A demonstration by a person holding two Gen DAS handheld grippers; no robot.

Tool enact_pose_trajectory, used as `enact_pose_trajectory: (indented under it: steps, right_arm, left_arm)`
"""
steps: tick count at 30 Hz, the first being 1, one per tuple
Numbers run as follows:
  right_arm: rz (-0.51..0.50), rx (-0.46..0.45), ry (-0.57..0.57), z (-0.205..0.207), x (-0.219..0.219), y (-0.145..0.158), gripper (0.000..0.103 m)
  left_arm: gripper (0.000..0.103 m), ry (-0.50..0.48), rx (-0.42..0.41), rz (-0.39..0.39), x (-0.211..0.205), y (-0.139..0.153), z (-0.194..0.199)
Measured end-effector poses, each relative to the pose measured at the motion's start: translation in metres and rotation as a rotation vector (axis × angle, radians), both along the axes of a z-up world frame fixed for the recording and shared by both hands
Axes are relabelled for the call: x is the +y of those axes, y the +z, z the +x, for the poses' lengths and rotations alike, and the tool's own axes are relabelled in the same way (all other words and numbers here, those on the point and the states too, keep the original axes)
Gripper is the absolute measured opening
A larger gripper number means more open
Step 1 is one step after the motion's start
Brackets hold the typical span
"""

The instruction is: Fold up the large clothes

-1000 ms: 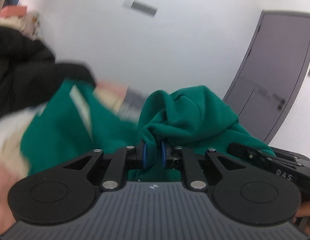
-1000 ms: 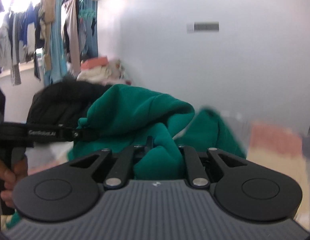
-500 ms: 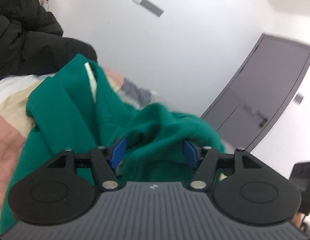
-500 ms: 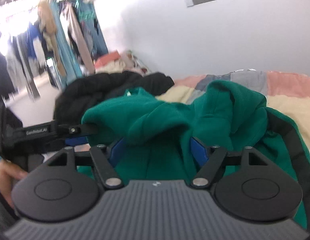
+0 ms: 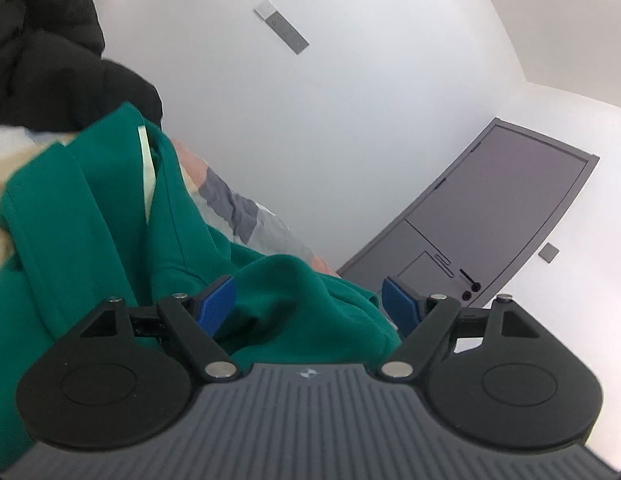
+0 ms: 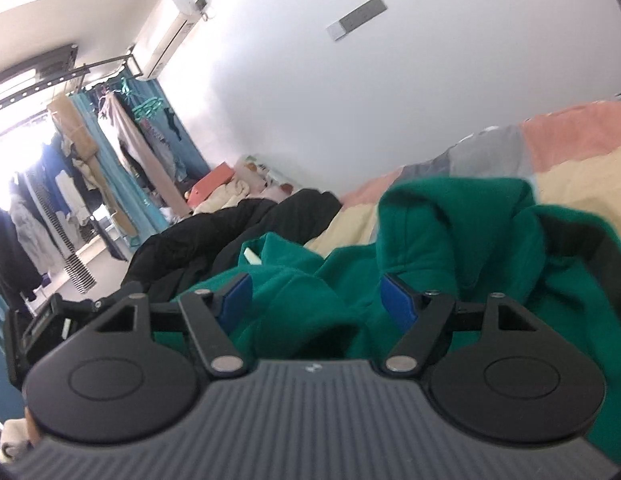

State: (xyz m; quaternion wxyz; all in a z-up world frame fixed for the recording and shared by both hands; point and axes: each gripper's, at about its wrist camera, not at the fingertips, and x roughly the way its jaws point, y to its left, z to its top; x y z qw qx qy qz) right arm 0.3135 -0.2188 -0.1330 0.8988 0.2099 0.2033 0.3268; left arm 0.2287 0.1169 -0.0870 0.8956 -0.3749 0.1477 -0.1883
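While the left tool (image 5: 308,304) is opening and the right tool (image 6: 316,300) stands spread, the green hoodie (image 6: 450,248) lies rumpled, unpinched.

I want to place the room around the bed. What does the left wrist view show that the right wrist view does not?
Only the left wrist view shows the grey door, and the left gripper with its jaws opening over green cloth.

Only the right wrist view shows the hanging clothes rack, the air conditioner and the right gripper, open.

Both show the green hoodie, the black jacket, the patchwork bedcover and the wall plate.
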Motion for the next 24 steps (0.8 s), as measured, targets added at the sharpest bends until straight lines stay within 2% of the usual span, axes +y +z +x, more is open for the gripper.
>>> enact_pose_trajectory:
  steps: [3,6,7,8,10,13,19,22,24]
  right_arm:
    - [-0.013,-0.01,0.057,0.006,0.013,-0.005,0.073]
    - [-0.033,-0.037,0.118,0.003,0.023,-0.004,0.063]
    - [-0.049,-0.045,0.128,0.001,0.026,-0.004,0.054]
    - [-0.071,-0.051,0.131,-0.002,0.029,-0.004,0.038]
    - [-0.114,-0.072,0.115,-0.009,0.032,-0.002,0.023]
    - [-0.145,-0.133,0.108,-0.023,0.032,0.004,0.02]
    - [-0.2,-0.227,0.181,-0.062,0.032,0.023,0.019]
    - [-0.329,-0.265,0.258,-0.087,0.044,0.027,0.02]
    - [-0.42,-0.213,0.306,-0.096,0.054,0.021,0.019]
  left_arm:
    - [0.083,-0.039,0.008,-0.029,-0.006,-0.008,0.011]
    - [0.082,-0.061,0.006,-0.035,-0.01,-0.012,0.016]
    - [0.082,-0.069,0.012,-0.045,-0.011,-0.014,0.017]
    - [0.082,-0.073,0.021,-0.051,-0.011,-0.016,0.02]
    - [0.079,-0.067,0.019,-0.038,-0.01,-0.017,0.023]
    - [0.07,-0.034,-0.007,-0.024,-0.006,-0.008,0.01]
    - [0.07,-0.001,-0.071,-0.042,0.005,0.011,-0.026]
    - [0.07,0.014,-0.097,-0.046,0.011,0.021,-0.045]
    - [0.07,0.011,-0.102,-0.038,0.01,0.025,-0.052]
